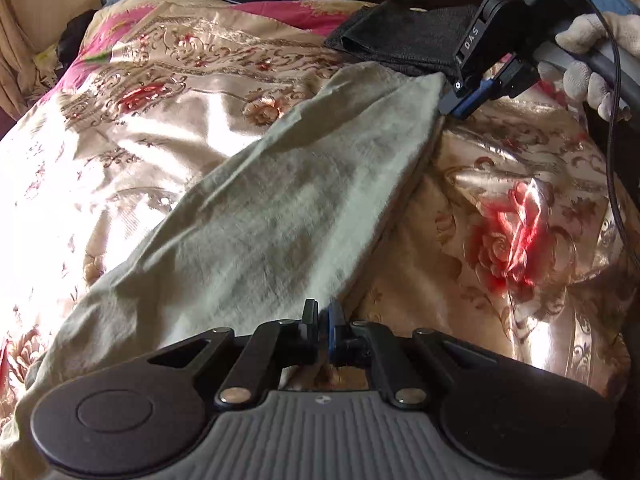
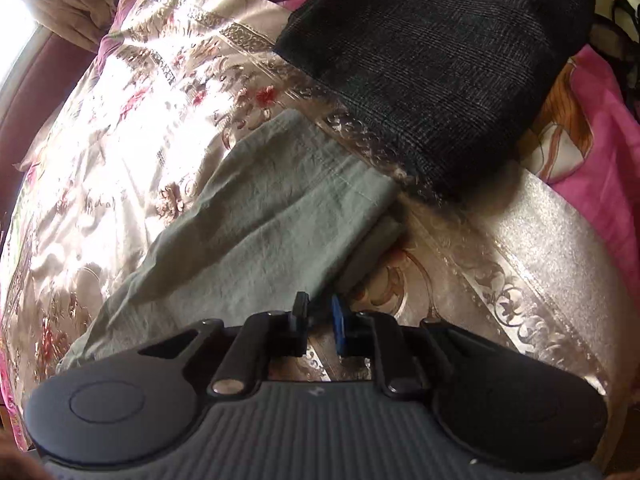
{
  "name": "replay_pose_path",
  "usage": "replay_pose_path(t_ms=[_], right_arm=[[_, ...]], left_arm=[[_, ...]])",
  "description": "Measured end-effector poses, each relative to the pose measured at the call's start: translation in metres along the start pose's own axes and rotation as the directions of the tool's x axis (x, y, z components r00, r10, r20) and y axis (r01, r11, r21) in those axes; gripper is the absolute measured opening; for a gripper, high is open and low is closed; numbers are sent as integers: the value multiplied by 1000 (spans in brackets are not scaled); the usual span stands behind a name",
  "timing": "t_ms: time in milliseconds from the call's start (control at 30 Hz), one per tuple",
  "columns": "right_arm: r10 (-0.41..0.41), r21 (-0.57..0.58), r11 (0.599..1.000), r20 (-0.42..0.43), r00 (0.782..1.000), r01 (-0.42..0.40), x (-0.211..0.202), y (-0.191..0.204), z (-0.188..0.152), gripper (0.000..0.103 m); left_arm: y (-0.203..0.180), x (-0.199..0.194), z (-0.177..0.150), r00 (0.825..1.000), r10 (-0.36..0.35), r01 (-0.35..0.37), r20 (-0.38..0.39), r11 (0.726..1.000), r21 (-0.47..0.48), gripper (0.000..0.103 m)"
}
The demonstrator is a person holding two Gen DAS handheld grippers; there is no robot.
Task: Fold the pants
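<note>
Pale grey-green pants (image 1: 280, 200) lie stretched across a floral satin bedspread (image 1: 132, 136). My left gripper (image 1: 325, 322) is shut on the near edge of the pants. My right gripper (image 1: 460, 100) shows at the upper right of the left wrist view, shut on the far corner of the pants, held by a gloved hand (image 1: 592, 60). In the right wrist view the pants (image 2: 272, 216) run from the right gripper (image 2: 320, 316) toward the hem; the fingers are close together with the cloth edge between them.
A folded black garment (image 2: 436, 72) lies on the bedspread (image 2: 532, 240) just beyond the pants' hem; it also shows in the left wrist view (image 1: 400, 40). Pink bedding (image 2: 600, 168) lies to the right. A cable (image 1: 612, 120) hangs from the right gripper.
</note>
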State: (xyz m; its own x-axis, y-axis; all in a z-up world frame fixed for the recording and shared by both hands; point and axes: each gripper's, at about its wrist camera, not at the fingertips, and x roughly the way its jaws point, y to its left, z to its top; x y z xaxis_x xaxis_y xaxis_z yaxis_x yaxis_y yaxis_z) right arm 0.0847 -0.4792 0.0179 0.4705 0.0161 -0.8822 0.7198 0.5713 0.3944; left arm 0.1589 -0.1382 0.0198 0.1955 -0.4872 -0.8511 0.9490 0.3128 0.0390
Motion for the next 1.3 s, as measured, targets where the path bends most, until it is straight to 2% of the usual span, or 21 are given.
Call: replay_pose_path(t_ms=[33,100,200,300,400,533,567,600,633,733,833,967,1133,1300], right_arm=[[4,16,1000,3,1000,-4,-2,-2,-4,26],[32,68,997,6,999,-32,-4,-9,-12,44],[90,138,986,39,995,-95,1,-16,-18,48],[137,208,966,92,986,-154,12,-21,-17,52],[152,222,959,133,979,-179,21,-21,-15,52],[146,238,954,168,975,-184,29,-20,-13,52],[136,228,958,167,977,-173,30,-18,-12,44],[123,208,965,169,978,-157,28,-15,-12,19],[105,186,973,156,982,-133,26,-11,-11,8],[147,162,972,148,978,-170,14,-1,-8,5],[204,72,973,168,965,-218,-4,28,-4,5],[321,-78,947,126,939,-313,-17,95,-9,5],[436,-257,865,-40,899,-431,-6,188,-45,5],[471,-383,760,-232,851,-525,22,274,-110,5]], left_arm=[[-1,-2,-4,1000,-10,10,-6,1000,-7,21],[-3,-10,-7,1000,-27,27,6,999,-25,21],[-3,-24,-3,998,-7,11,66,998,-58,21],[4,-23,4,993,51,-39,106,993,-116,25],[10,-3,11,986,120,-104,117,985,-135,25],[12,25,17,985,125,-103,116,978,-179,25],[11,33,18,988,114,-94,102,979,-183,25],[8,40,17,991,109,-93,78,979,-180,25],[5,46,15,993,108,-96,57,980,-176,25],[1,47,6,994,99,-88,55,982,-169,25],[8,36,0,995,82,-66,64,972,-224,26],[20,19,-15,991,102,-70,84,944,-323,26],[35,-14,-47,978,167,-103,125,907,-408,26],[54,-50,-90,962,239,-146,133,860,-488,26]])
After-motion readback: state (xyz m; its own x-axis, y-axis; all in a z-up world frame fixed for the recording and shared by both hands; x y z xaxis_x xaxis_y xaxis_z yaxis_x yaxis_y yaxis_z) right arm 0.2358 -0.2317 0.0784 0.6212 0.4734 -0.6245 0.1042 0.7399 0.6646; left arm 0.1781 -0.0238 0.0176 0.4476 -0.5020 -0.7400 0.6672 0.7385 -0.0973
